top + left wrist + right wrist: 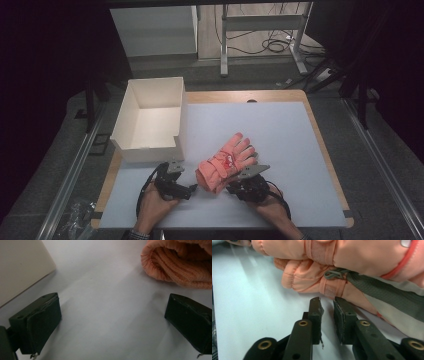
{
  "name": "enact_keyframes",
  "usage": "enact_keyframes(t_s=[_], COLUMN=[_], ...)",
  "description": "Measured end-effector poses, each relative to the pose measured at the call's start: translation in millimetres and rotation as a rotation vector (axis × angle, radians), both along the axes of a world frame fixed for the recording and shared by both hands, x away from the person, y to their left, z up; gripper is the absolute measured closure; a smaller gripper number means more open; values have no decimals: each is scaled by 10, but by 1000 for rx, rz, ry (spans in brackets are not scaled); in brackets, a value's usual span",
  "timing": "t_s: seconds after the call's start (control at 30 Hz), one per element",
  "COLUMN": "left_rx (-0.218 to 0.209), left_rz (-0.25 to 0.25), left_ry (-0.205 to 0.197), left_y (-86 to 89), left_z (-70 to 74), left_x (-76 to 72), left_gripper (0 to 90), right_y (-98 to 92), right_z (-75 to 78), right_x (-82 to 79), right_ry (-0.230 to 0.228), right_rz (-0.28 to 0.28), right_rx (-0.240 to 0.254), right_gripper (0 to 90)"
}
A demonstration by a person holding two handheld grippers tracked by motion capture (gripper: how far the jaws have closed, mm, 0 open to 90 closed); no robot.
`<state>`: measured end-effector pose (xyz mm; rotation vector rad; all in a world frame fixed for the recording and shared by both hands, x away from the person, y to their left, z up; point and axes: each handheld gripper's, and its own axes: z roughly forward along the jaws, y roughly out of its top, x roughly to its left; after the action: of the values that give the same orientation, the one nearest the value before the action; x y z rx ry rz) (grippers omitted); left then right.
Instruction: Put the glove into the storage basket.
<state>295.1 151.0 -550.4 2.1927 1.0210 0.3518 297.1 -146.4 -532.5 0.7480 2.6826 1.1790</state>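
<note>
At the bottom of the high view my two hands come in over the pale grey mat (280,140) that covers the wooden table (320,145).

My left gripper (192,190) sits lower centre-left of that frame, pointing right toward the cuff. In the left gripper view its jaws stand wide apart, released, with bare mat between them. The ribbed knit cuff of the salmon-pink padded winter gloves (180,265) lies in the upper right of that frame, clear of both jaws.

My right gripper (234,186) lies just right of centre, close against the near edge of the gloves. In the right gripper view its jaws are drawn close together with a narrow slit between them. Nothing is pinched in that gap, and the tips stop just short of the glove fabric (312,282). I grasp nothing with either tool.

The gloves (227,161) lie stacked near the middle of the mat, cuffs toward me at lower left, fingers fanned toward the upper right. A small red-and-white patch sits on the back of the top glove, too small to read. In the right gripper view I see a grey woven strap (382,291) with a small loop, and a pale panel under it.

Farther off, upper left, an open white cardboard box (125,112) rests on the table's left edge.
</note>
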Motion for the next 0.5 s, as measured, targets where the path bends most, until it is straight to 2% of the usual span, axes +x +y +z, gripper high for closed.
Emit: enact_keyframes(t_s=[0.17, 0.33, 0.5], left_rx=[-6, -66, -53], left_rz=[-4, -32, -69], left_ry=[4, 53, 57], left_y=[13, 54, 29], left_z=[12, 51, 97], left_x=[-12, -7, -34], left_gripper=[24, 46, 31], right_y=[-100, -340, -568], right_z=[26, 45, 65], right_x=[-10, 41, 95], right_ry=[-26, -50, -59], right_rz=[-18, -80, -143], right_rx=[-24, -42, -42], right_gripper=[713, 679, 650])
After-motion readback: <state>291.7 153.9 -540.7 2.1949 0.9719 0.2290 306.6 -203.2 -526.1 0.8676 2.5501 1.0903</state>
